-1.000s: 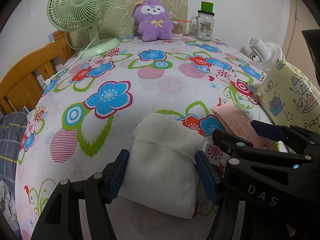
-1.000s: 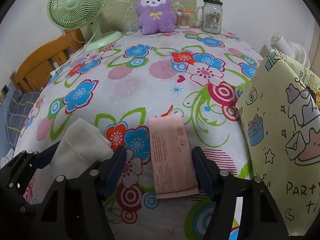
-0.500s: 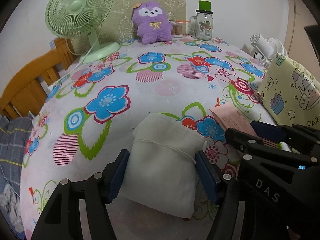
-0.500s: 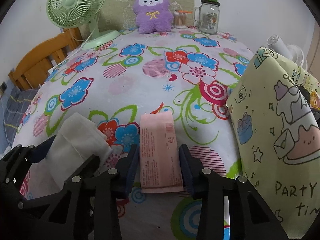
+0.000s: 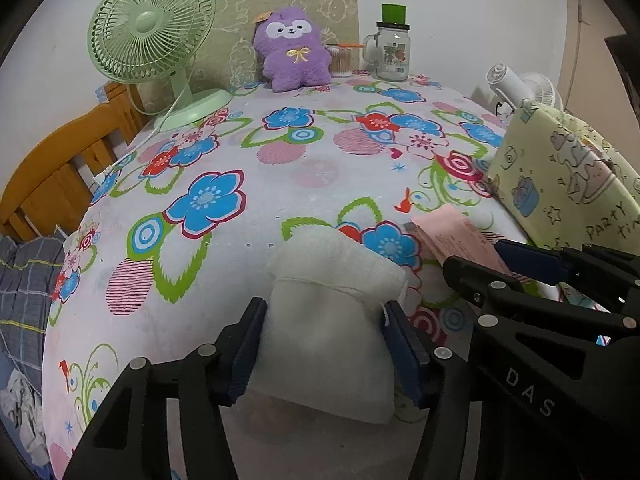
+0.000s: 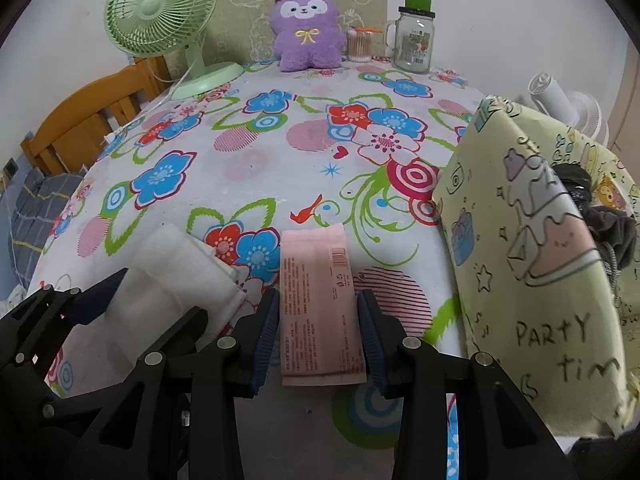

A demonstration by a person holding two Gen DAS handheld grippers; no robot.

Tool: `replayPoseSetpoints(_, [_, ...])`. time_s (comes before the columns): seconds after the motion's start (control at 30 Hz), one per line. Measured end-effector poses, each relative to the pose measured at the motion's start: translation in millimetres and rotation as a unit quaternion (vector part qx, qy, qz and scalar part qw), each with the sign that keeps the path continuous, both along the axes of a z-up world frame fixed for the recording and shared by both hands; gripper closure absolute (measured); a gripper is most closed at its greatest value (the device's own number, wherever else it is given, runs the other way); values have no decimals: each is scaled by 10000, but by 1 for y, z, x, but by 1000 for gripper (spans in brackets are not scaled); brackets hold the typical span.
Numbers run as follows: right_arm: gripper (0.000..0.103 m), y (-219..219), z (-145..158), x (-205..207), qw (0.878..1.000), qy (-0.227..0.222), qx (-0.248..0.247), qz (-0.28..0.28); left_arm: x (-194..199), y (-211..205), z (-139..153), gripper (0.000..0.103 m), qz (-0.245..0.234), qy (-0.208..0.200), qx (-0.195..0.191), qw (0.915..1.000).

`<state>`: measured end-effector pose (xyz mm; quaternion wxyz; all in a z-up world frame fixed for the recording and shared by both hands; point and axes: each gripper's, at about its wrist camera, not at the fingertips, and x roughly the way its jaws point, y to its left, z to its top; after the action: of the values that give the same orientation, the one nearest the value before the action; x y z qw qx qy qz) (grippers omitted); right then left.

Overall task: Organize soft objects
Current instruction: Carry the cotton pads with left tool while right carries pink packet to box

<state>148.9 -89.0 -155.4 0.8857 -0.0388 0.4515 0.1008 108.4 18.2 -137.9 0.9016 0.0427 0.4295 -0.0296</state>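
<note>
Home setting, looks like a bedroom. Table with floral tablecloth (image 5: 320,168) against the wall; at its far edge a green desk fan (image 5: 154,36), purple plush toy (image 5: 294,54), glass jar mug (image 5: 393,54). Wooden bed frame (image 5: 60,168) left of the table.

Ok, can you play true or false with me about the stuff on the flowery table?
1. The left gripper has the white pouch between its jaws. True.
2. The pink packet lies between the right gripper's jaws. True.
3. The purple plush toy lies flat at the near edge. False: it sits upright at the far side.
4. The green fan stands right of the glass jar. False: it stands left.
</note>
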Motion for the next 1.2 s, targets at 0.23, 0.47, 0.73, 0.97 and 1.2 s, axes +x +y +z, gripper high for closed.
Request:
replayPoseSetpoints(0.23, [60,1,6,-12,9999,-87,-29,47,-8,0,2,48,9,-6,-53,10000])
replayPoseSetpoints(0.47, [60,3,14,-21,9998,-184,-21,78,-15,2,7,51,27,-74,-95,9999])
replayPoseSetpoints(0.73, [60,6,21,-29,9995,-283,-6,116,-22,4,14,53,46,-150,-119,9998])
replayPoseSetpoints(0.97, [60,7,20,-32,9994,-289,-63,155,-19,6,6,35,149,-85,-137,9998])
replayPoseSetpoints(1.2, [60,5,14,-27,9996,-207,-130,110,-13,5,-3,31,85,38,-322,9994])
